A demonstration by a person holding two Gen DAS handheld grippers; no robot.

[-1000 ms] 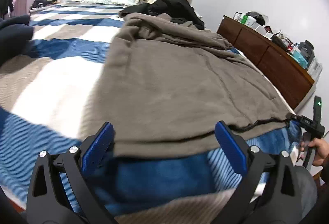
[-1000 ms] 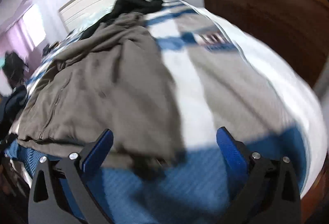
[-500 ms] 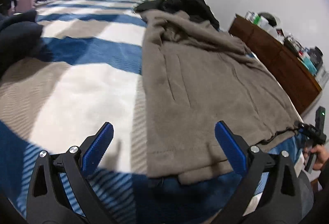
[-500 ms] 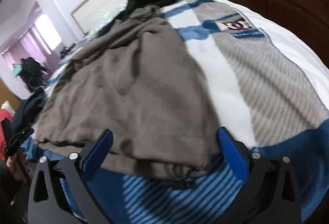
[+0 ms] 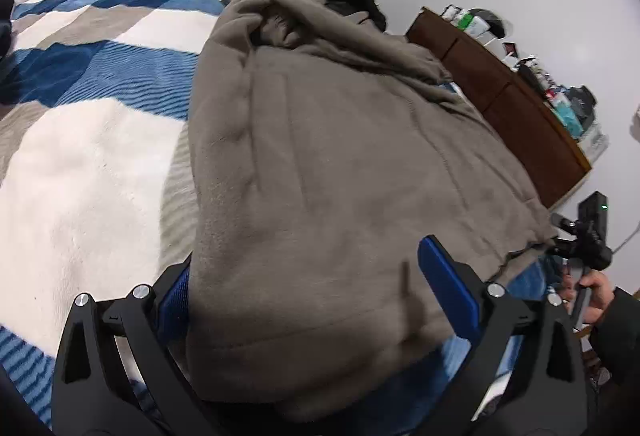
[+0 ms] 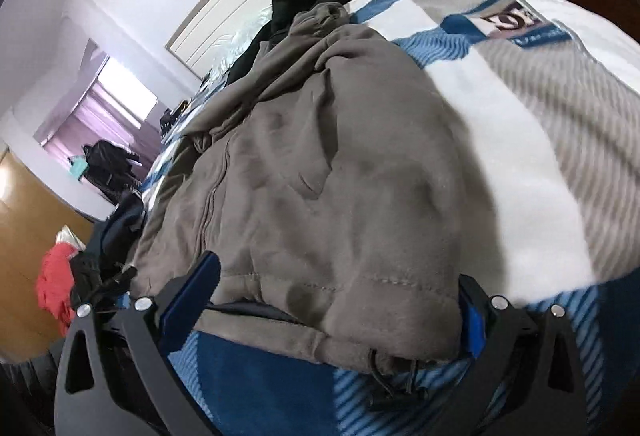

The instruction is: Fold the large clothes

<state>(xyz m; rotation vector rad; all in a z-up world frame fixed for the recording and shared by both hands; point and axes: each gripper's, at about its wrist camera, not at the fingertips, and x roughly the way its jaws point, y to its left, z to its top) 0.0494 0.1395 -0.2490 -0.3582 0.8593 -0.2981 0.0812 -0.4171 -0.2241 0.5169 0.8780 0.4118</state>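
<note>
Both blue-padded black grippers, left gripper and right gripper, are held low with jaws spread around hem corners of the grey-brown fleece jacket, spread toward 12 o'clock on the blue-striped blanket.

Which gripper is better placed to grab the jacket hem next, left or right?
Roughly even, slight edge left. Both sets of jaws stand open, straddling the gray jacket hem. The left gripper has flat single-layer hem between its jaws; the right gripper faces a bunched corner with dangling drawcord.
</note>
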